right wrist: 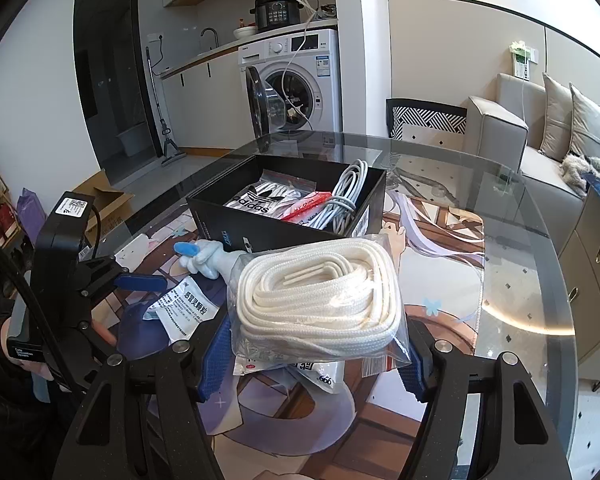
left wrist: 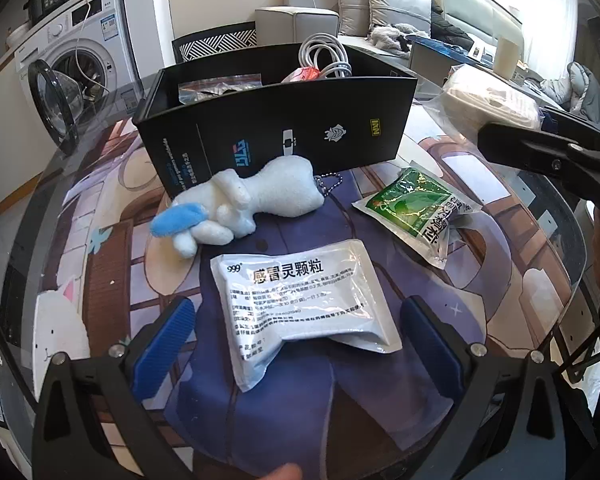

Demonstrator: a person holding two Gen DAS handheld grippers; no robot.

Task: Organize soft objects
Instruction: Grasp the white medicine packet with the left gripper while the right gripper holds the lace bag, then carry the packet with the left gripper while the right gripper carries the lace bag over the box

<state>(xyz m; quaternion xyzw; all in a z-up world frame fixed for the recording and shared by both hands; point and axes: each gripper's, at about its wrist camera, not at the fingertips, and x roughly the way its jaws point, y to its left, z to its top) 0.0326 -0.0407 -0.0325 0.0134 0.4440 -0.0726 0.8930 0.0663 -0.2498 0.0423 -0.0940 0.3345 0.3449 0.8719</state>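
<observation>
We count four loose soft items: one clear zip bag of coiled white rope (right wrist: 320,300) clamped between the right gripper (right wrist: 312,356) pads, raised above the table near the box; one white foil sachet with black print (left wrist: 300,304), one green foil sachet (left wrist: 416,212), one pale blue plush rabbit (left wrist: 240,208), all lying on the glass-topped round table (right wrist: 520,280). One open black cardboard box (left wrist: 268,128) behind holds a white cable coil (right wrist: 348,196).

Left gripper (left wrist: 300,344) jaws wide, straddling the white sachet without touching it.

Only the left view shows the green sachet; only the right shows the box contents clearly. Another white packet under the rope bag is mostly hidden.
</observation>
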